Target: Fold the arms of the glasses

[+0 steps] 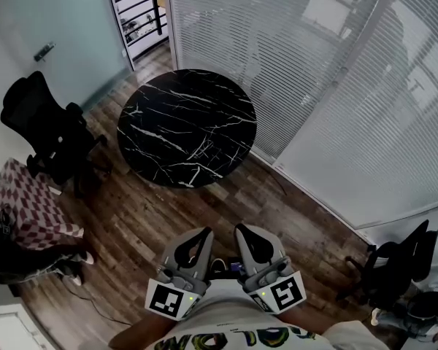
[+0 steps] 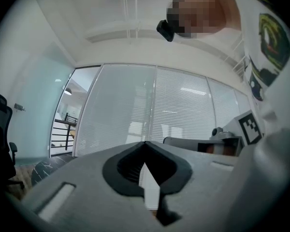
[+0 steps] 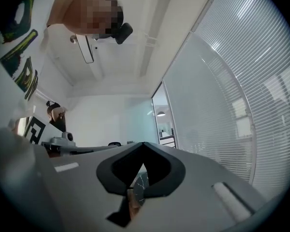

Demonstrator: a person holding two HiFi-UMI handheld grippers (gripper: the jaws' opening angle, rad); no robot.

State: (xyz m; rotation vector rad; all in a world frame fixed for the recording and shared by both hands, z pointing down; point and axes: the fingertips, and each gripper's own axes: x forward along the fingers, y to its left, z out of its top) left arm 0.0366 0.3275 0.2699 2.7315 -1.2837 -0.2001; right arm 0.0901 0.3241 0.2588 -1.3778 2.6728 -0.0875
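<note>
Well, nothing is under way yet: the left gripper and the right gripper are both tucked in against the person's body, side by side and pointing level. Each one's own view shows its jaws pressed together with nothing between them. And the glasses? Not in any view. The round black marble table stands well ahead across the wooden floor, and its top looks bare, though a thin frame could be lost against that dark veined surface from here. Once found, I'd expect them to be light and fragile, with slim arms that flex, small hinges and lenses that scratch. So one gripper should pinch the frame front near the bridge, off the lenses, while the other nudges each arm inward near its hinge.
</note>
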